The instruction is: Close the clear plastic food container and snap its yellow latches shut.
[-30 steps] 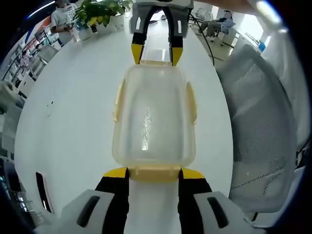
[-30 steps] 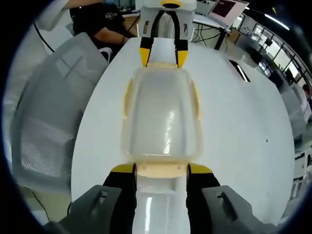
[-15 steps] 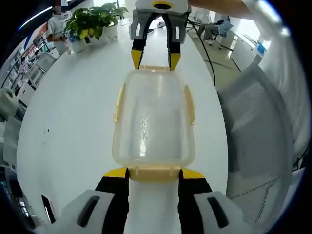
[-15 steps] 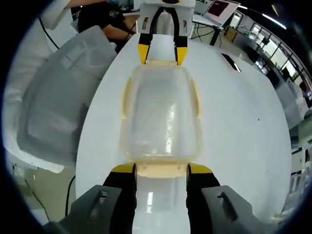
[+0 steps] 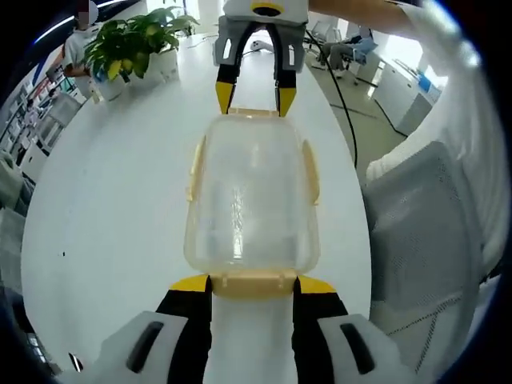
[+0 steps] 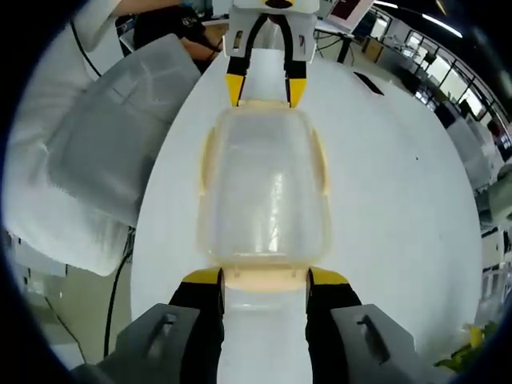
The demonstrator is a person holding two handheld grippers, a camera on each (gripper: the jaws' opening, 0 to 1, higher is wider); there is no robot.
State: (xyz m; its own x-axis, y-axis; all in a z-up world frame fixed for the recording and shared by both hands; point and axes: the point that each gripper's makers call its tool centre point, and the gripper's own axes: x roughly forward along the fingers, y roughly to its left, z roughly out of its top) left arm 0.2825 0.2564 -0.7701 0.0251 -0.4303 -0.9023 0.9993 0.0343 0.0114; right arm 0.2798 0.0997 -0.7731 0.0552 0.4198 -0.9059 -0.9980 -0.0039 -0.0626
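The clear plastic container (image 5: 252, 192) with its lid on lies lengthwise between both grippers over the white table (image 5: 120, 176). Yellow side latches (image 5: 194, 168) run along its long edges. My left gripper (image 5: 252, 284) is shut on the near yellow end latch, one jaw at each side of it. My right gripper (image 5: 249, 98) is clamped on the far end in the same way. In the right gripper view the container (image 6: 264, 188) appears mirrored, with my right gripper (image 6: 264, 278) on the near end latch and the left gripper (image 6: 265, 90) on the far end.
A potted plant (image 5: 132, 44) stands at the table's far left. A grey mesh chair (image 5: 424, 232) sits beside the table edge, also the chair (image 6: 104, 136) in the right gripper view. A black cable (image 5: 340, 72) hangs past the edge. A dark phone (image 6: 370, 80) lies on the table.
The container stays fixed between both grippers while the room swings behind it: both hands have turned together with it. The plant drifts nearer and the chair slides off to the side.
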